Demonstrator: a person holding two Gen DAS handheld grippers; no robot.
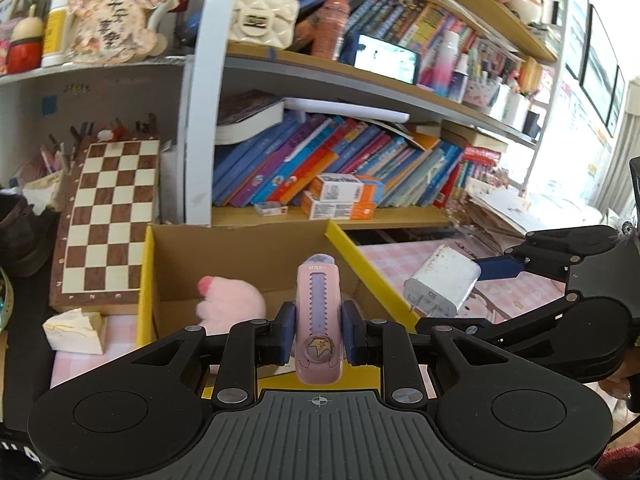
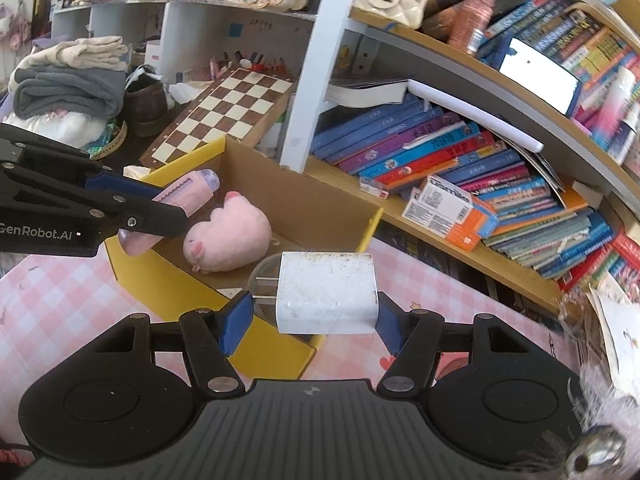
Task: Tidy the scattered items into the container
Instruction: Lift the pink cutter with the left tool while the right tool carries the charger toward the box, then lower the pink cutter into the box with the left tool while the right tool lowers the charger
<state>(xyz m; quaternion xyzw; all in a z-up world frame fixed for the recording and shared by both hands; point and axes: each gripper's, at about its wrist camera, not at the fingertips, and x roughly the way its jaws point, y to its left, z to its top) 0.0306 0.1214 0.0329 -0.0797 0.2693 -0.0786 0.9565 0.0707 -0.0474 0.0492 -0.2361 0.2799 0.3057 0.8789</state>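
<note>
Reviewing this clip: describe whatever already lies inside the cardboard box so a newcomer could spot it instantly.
Start at the bookshelf crammed with colourful books; in front of it, on the pink checked cloth, stands an open cardboard box with yellow edges. On its floor lies a pink plush toy, the only thing resting in the box. It is soft, rounded and fuzzy, unlike the hard pink utility knife and white charger held nearby.

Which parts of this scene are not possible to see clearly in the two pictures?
- Cardboard box floor, left wrist view: near part hidden by the left gripper and pink utility knife.
- White charger underside, right wrist view: faces away.
- Book titles: too small.
- Window area: overexposed.
</note>
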